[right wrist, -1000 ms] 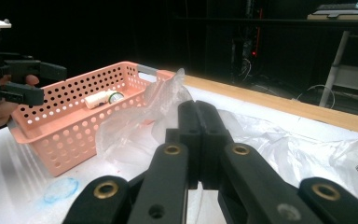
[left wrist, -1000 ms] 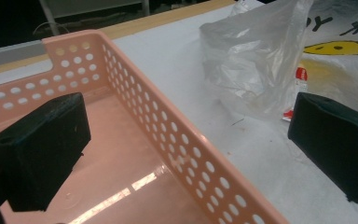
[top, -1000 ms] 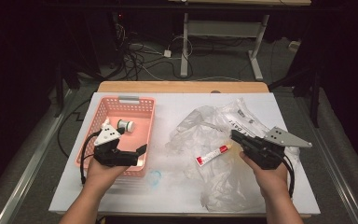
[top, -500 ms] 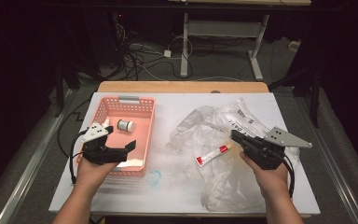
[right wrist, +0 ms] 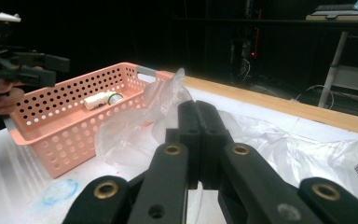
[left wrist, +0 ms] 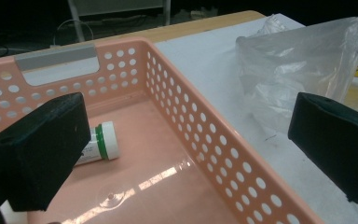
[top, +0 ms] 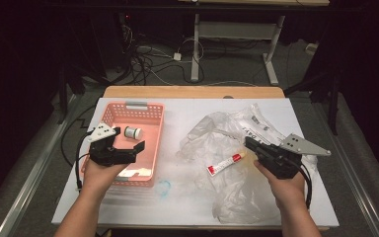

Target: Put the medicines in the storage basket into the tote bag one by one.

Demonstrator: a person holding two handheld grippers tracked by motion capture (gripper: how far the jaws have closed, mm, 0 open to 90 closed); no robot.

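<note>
Perforated pink plastic basket (top: 148,129)

Left claw (top: 137,146) hovers over pink basket (top: 154,143).

On the table (top: 187,207), the basket (top: 153,143) sits at the left with a small bottle (top: 133,132) lying in its far part. Right of it spreads a crumpled plastic bag (top: 217,133). A tube (top: 223,164) lies on the bag's near part.
</note>
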